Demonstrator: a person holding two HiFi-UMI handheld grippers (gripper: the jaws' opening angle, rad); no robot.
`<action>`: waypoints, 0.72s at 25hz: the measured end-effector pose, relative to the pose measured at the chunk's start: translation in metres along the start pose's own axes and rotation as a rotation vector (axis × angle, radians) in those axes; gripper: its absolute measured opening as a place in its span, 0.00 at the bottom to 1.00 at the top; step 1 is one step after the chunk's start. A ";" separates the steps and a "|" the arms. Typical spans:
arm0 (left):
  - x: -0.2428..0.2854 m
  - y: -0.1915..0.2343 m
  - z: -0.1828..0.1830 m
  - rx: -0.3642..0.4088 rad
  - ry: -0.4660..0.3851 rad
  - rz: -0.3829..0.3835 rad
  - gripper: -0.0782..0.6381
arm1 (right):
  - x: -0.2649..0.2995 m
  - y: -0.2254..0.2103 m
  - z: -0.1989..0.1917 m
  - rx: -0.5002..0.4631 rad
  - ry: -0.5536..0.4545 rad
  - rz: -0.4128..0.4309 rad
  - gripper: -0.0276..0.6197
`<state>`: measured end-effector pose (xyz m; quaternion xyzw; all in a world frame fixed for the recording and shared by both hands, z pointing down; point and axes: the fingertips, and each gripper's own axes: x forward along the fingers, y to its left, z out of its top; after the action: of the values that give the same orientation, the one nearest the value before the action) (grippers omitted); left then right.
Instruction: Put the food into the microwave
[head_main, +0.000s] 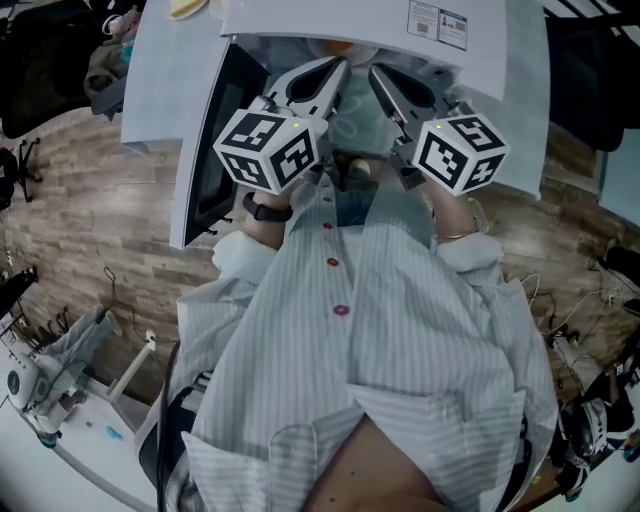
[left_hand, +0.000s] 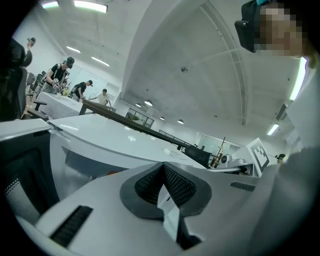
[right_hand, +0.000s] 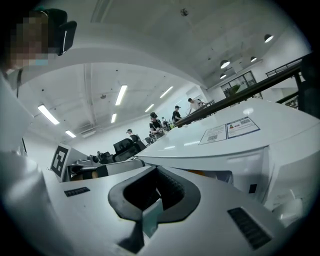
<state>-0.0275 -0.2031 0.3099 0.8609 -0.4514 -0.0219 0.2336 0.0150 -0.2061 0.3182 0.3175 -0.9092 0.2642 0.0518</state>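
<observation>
The white microwave (head_main: 380, 25) stands in front of me with its door (head_main: 215, 150) swung open to the left. A bit of orange food (head_main: 341, 47) shows in the opening, also as the orange food (left_hand: 112, 172) under the microwave top (left_hand: 115, 142) and the orange food (right_hand: 200, 173) below the microwave top (right_hand: 225, 150). My left gripper (head_main: 338, 68) and right gripper (head_main: 378, 72) are held side by side, pointing into the opening. Each has its jaws together: left gripper (left_hand: 162, 169), right gripper (right_hand: 156, 174). A thin pale strip shows in each seam; I cannot tell what it is.
A pale green thing (head_main: 355, 112) lies between the two gripper bodies. Wood floor (head_main: 90, 200) surrounds the microwave. Cables (head_main: 570, 320) lie at the right and white equipment (head_main: 60, 400) at the lower left. People (right_hand: 155, 122) work at tables far off.
</observation>
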 end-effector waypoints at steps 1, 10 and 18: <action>0.001 -0.003 0.002 0.004 -0.006 -0.008 0.12 | -0.003 0.000 0.003 -0.002 -0.010 0.001 0.09; 0.012 -0.013 0.002 0.006 0.005 -0.055 0.12 | -0.011 -0.005 0.011 0.022 -0.031 -0.009 0.09; 0.020 -0.007 0.001 0.001 0.005 -0.055 0.12 | -0.005 -0.010 0.009 0.044 -0.027 0.005 0.09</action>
<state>-0.0110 -0.2158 0.3099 0.8732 -0.4269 -0.0258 0.2336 0.0253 -0.2145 0.3138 0.3199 -0.9046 0.2799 0.0317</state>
